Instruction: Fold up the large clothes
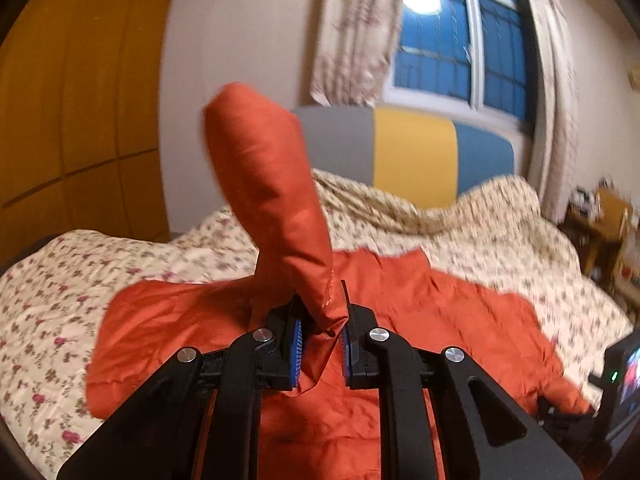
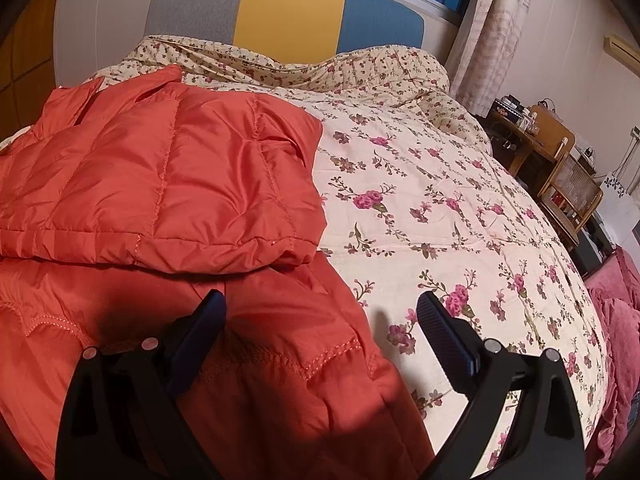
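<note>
- The left gripper (image 1: 322, 336) had its fingers clamped on the cuff of the orange jacket's sleeve (image 1: 268, 184), which stood up beyond them.
- The orange jacket (image 2: 160, 184) lay on the floral bedspread (image 2: 440, 200).
- The right gripper (image 2: 320, 312) fingers gaped wide, empty, over the jacket's edge.

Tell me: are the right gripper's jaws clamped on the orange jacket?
No. The right gripper has its jaws spread wide above the orange jacket, gripping nothing.

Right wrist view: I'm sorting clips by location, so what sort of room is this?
Most likely a home bedroom: a bed under a floral quilt, a padded headboard, and a curtained window.
</note>
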`<state>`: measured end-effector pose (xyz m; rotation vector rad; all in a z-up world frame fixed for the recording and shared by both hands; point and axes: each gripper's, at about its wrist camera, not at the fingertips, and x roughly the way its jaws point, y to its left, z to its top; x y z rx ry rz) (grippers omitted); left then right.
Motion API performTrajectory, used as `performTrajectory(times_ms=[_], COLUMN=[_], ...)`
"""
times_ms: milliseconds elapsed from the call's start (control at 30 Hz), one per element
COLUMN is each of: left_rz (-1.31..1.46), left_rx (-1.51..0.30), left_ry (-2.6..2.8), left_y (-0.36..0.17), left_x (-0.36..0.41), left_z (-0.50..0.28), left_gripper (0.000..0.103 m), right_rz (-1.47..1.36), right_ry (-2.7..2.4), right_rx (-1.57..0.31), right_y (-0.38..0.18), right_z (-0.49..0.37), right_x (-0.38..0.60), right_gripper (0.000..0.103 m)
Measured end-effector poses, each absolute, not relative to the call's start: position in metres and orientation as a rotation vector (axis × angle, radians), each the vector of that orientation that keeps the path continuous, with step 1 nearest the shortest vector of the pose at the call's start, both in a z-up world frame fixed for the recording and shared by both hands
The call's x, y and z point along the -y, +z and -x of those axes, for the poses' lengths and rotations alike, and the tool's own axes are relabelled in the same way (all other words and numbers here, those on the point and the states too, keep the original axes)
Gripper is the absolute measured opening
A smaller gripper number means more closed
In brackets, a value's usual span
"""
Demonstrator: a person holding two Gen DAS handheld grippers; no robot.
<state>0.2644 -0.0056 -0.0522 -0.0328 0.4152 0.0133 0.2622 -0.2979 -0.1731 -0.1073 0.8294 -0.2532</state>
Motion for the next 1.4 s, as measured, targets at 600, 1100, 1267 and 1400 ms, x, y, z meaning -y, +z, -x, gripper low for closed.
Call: performTrajectory(times_ms=[600, 1100, 1267, 1400], left_rz=[-0.215, -0.358, -0.359, -0.258], left_rx=[-0.555, -0.635, -0.608, -0.56], left_ry=[-0.104, -0.156, -0.158, -0.209], left_y=[-0.11, -0.137, -0.13, -0.109], left_x=[0.065, 0.1, 0.1, 0.085], left_z=[-0.286, -0.296, -0.287, -0.26], left_gripper=[0.015, 0.021, 0.082, 0.088], right_rz=[0.095, 0.087, 0.075, 0.076], right_ry=[-0.247, -0.246, -0.243, -0.244], right_rx=[-0.832, -0.837, -0.843, -0.842], right_y=[-0.174, -0.176, -0.177, -0.177], right_z=[-0.261, -0.262, -0.262, -0.262], right_x=[0.3, 0.3, 0.301, 0.302], right_gripper=[0.096, 0.097, 0.098, 0.098])
